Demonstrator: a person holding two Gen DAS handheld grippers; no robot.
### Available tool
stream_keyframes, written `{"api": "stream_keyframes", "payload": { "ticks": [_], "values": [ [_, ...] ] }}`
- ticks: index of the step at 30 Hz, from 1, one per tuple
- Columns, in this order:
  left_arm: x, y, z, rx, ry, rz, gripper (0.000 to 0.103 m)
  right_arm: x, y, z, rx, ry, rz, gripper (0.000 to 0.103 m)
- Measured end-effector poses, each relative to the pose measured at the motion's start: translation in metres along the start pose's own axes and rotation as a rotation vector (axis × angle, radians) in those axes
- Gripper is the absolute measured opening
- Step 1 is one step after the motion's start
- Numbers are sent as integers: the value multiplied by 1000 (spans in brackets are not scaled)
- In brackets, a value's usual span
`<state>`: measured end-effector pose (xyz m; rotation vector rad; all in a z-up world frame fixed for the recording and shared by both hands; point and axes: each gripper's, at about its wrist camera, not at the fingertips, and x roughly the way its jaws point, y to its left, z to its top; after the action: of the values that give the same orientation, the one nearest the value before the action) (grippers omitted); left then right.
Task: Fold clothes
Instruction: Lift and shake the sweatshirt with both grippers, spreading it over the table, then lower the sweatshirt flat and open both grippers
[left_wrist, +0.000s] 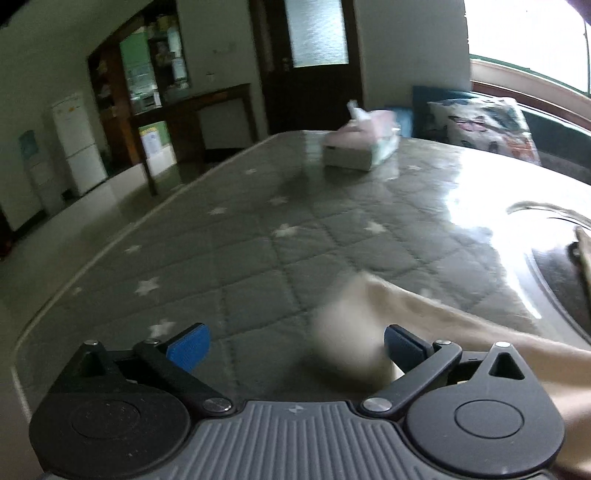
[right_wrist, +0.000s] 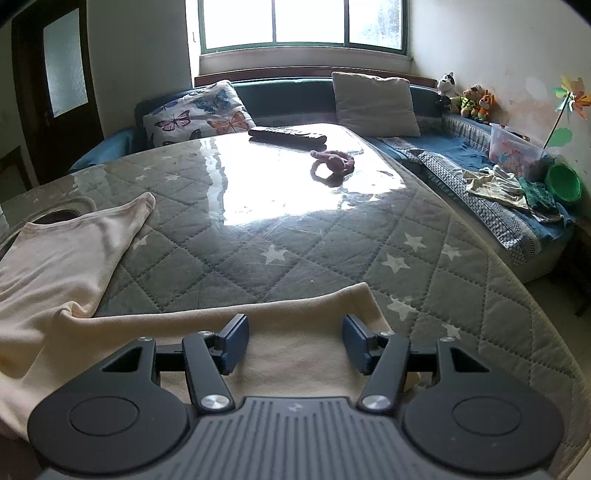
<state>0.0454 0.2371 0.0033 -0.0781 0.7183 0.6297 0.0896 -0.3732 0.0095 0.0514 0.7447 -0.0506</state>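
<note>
Beneath the right gripper (right_wrist: 295, 341), jaws wide and empty, the cream garment (right_wrist: 66, 266) lies spread on the quilted table (right_wrist: 332, 251), its blurred corner between the left gripper (left_wrist: 297, 347)'s open, empty jaws.

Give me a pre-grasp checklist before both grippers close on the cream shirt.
1. Left gripper open: ok, jaws spread.
2. Right gripper open: ok, jaws spread.
3. Cream shirt under right gripper: ok, fabric lies below and between its fingers.
4. Fabric between left fingers: cannot tell, the sleeve end is blurred by motion.
5. Shirt lying flat: not ok, wrinkled near the sleeve.
6. Fold area free: ok, tissue box, remote and pink toy sit far across the table.
</note>
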Motion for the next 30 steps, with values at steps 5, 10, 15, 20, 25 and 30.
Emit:
{"api": "stream_keyframes", "payload": {
  "ticks": [5,10,15,20,25,30],
  "values": [
    [-13,3,-3,9,-8,-15,102,-3,3,1,-8,7,-1,59],
    [-41,-24,-12,96,-52,-119,103,-14,19,2,-50,2,46,61],
    [-76,-59,-23,193,-95,-262,103,-30,47,2,-133,-9,133,65],
    [-111,-91,-32,281,-141,-425,103,-49,83,-1,-233,-25,257,64],
    [-143,-118,-42,367,-177,-624,102,-66,121,-5,-326,-33,399,60],
    [-161,-139,-54,469,-187,-790,91,-77,155,-13,-412,-23,529,50]
  ]
}}
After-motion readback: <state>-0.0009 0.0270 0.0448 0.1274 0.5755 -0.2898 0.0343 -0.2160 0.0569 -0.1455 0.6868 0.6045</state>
